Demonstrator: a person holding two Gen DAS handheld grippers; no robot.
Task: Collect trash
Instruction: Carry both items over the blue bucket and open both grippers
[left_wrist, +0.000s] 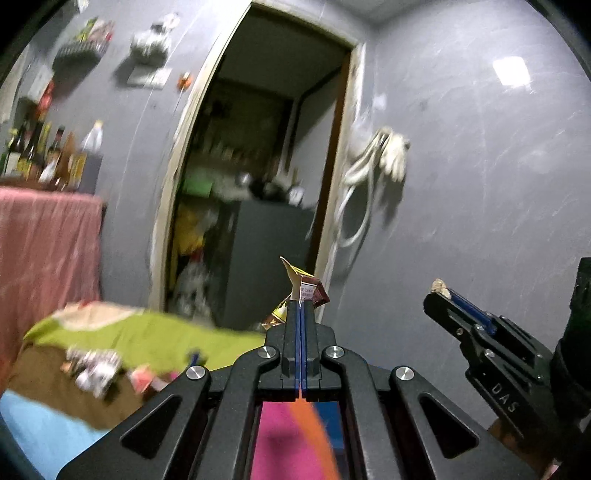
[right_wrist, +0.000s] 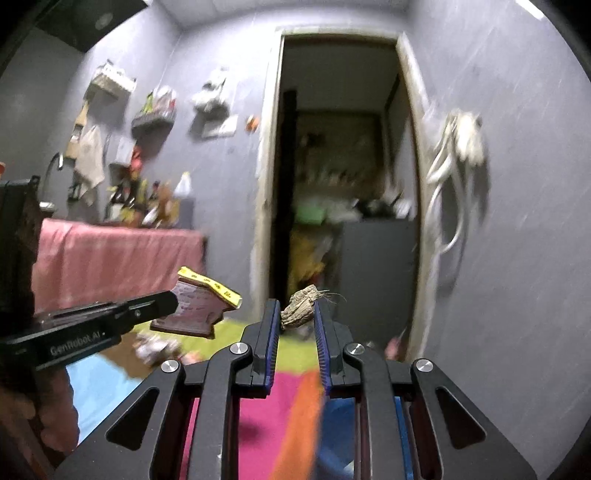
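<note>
My left gripper (left_wrist: 301, 301) is shut on a flattened brown and yellow wrapper (left_wrist: 308, 290), which sticks up past its tips. From the right wrist view the same wrapper (right_wrist: 199, 306) shows as a flat pink, brown and yellow packet at the end of the left gripper (right_wrist: 173, 301). My right gripper (right_wrist: 297, 308) is shut on a crumpled grey-brown dry lump (right_wrist: 299, 306) with thin fibres. In the left wrist view that lump (left_wrist: 441, 287) peeks from the right gripper (left_wrist: 439, 295) at the right. Both grippers point level toward an open doorway.
More litter (left_wrist: 96, 369) lies on a brown and green cloth (left_wrist: 155, 332) at lower left. A pink-covered counter (right_wrist: 110, 254) with bottles (left_wrist: 40, 155) stands to the left. The dark doorway (right_wrist: 343, 184) ahead shows a cluttered room. White cables (right_wrist: 454, 155) hang on the grey wall.
</note>
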